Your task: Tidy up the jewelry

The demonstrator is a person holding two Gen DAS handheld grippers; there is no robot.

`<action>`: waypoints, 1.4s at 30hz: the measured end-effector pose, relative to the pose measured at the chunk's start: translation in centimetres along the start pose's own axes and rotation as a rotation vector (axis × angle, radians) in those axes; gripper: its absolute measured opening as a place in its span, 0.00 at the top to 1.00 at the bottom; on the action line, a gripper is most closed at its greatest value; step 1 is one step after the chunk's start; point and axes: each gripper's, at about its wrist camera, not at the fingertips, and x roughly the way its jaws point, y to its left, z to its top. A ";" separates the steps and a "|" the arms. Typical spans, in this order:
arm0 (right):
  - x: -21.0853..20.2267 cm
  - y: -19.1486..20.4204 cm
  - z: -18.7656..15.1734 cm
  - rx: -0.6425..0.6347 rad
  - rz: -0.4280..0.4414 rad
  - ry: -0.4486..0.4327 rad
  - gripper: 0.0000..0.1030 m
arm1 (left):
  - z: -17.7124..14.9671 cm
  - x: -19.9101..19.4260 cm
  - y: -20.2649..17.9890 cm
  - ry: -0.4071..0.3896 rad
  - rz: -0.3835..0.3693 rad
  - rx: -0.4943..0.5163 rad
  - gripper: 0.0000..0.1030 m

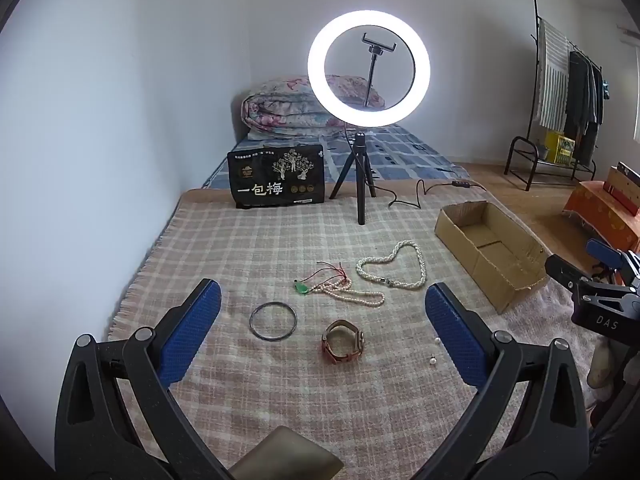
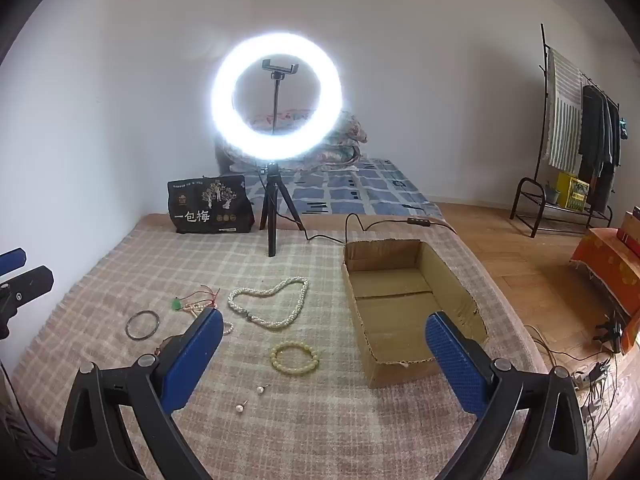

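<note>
Both my left gripper point(image 1: 322, 316) and right gripper point(image 2: 324, 342) hover with jaws spread wide, holding nothing. Jewelry lies scattered on the checked woven blanket point(image 2: 280, 432): twisted white pearl necklace point(image 2: 272, 300), yellow bead bracelet point(image 2: 295, 357), thin dark metal bangle point(image 1: 273, 318), brown leather watch point(image 1: 343, 342). The open brown cardboard box point(image 2: 460, 276), just right, is probably the destination.

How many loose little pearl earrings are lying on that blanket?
2. One pearl earring lies just ahead of the other pearl earring, both below the yellow bead bracelet. More may hide behind the claws.
</note>
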 end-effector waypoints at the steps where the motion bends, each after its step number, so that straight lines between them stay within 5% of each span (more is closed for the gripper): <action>1: 0.0 0.0 0.0 -0.003 -0.001 -0.001 0.01 | 0.0 0.0 0.0 -0.001 0.000 0.004 0.00; 42: -0.2 0.1 0.1 -0.005 -0.001 -0.015 0.01 | 0.5 -0.9 0.0 -0.037 0.010 -0.001 0.00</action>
